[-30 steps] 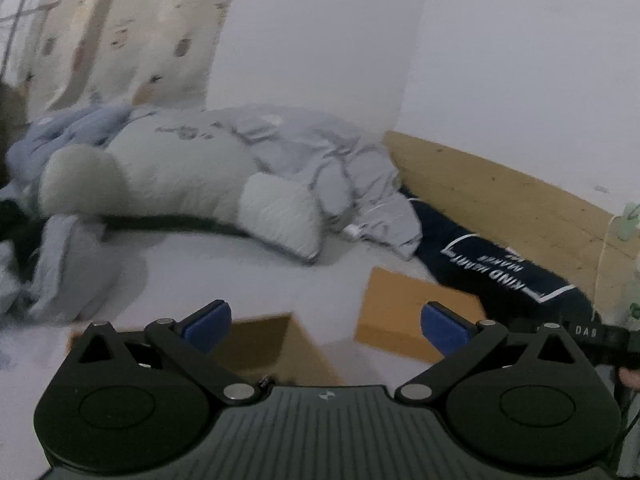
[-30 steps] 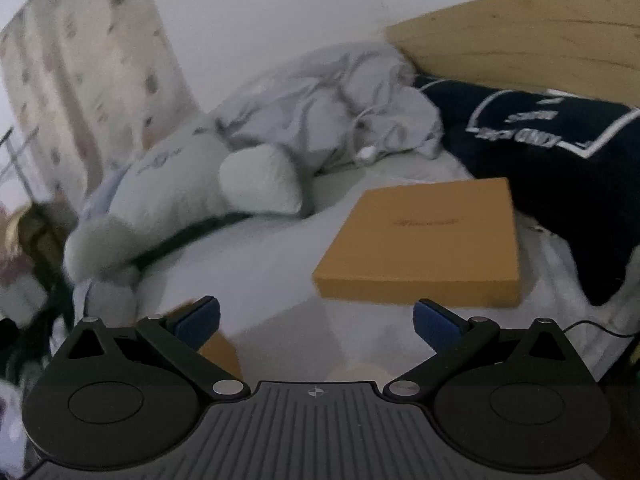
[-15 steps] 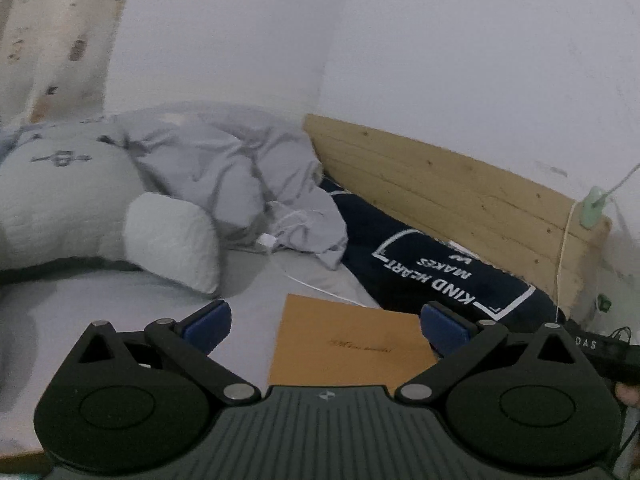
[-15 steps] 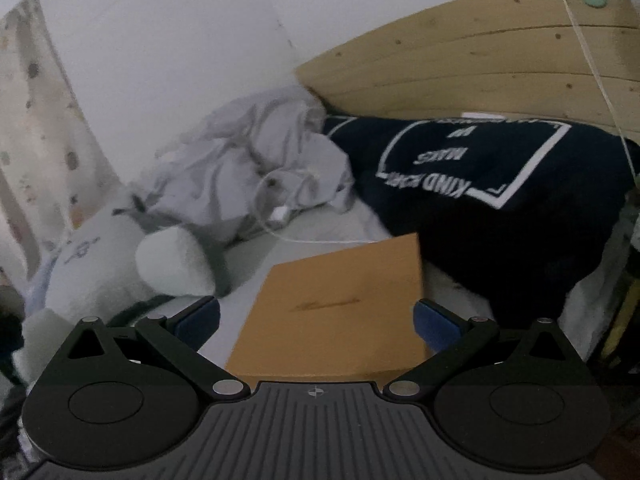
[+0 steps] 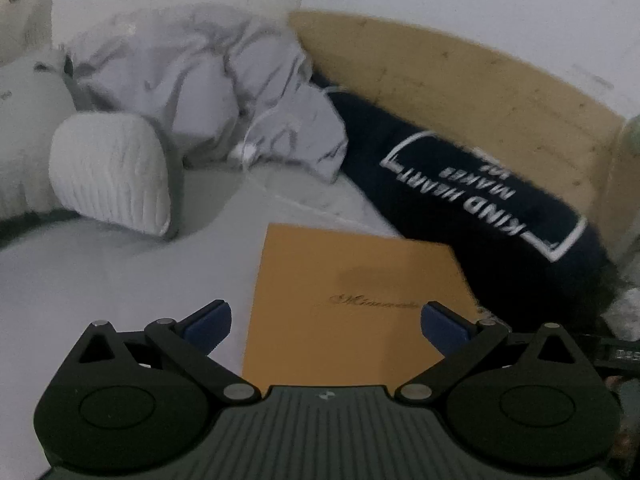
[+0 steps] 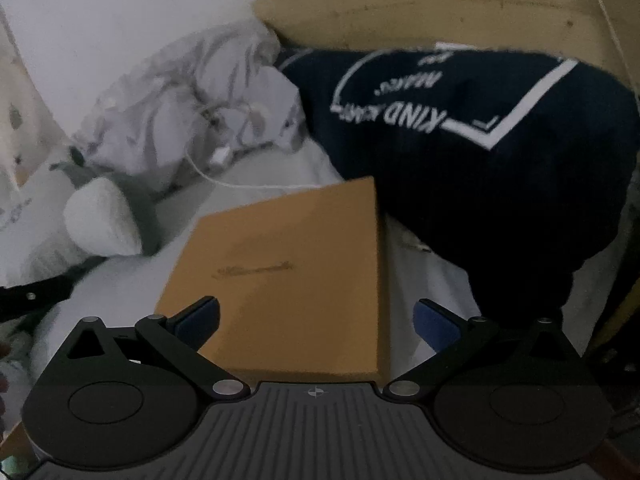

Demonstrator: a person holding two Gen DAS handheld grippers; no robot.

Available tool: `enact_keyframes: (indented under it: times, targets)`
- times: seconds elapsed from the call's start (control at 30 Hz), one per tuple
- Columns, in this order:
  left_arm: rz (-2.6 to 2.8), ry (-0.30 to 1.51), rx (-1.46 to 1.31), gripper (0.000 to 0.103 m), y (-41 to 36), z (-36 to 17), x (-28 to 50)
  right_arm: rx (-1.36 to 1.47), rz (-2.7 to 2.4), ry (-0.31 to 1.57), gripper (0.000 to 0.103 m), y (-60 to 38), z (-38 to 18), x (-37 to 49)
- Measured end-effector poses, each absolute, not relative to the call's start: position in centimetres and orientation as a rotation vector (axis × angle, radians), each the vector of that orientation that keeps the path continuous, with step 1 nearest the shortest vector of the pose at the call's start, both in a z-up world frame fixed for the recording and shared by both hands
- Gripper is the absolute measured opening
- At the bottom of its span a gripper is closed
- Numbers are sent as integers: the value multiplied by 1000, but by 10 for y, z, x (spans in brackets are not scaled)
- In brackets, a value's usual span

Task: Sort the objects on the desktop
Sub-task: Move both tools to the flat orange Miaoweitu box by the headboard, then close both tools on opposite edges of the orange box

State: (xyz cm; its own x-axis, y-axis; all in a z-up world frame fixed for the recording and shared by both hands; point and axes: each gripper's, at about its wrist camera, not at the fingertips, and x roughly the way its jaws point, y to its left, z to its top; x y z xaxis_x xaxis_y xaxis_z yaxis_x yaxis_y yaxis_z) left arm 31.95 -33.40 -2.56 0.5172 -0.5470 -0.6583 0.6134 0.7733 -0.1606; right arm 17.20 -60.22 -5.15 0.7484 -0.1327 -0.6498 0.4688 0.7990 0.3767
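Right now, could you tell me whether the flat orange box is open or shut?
Shut: the flat orange box shows its lid seated flush, script logo on top.

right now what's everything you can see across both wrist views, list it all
flat box: one, orange-tan with script lettering on the lid, lying on the bed just ahead of both grippers
pillow: one, navy with white printed text, against the headboard, right of the box
headboard: one, light wood, behind the pillow
crumpled bedding: one heap, pale grey, far left of the pillow
charging cable: one, white, trailing out of the bedding toward the box
plush toy: one, grey-white, left of the box
bed sheet: light grey, under everything
left gripper: black with blue pads, open, over the box
right gripper: black with blue pads, open, over the box
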Motion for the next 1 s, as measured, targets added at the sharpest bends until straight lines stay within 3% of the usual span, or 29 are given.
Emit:
enact_keyframes:
  times: [0.37,1.0]
  targets:
    - [-720,932,73,103,-365,-101,409,479,-370,717,103,-616,-96,235]
    - [-769,1014,43,103,-391,-153,452,400,-428,759,103,-614,-135,295]
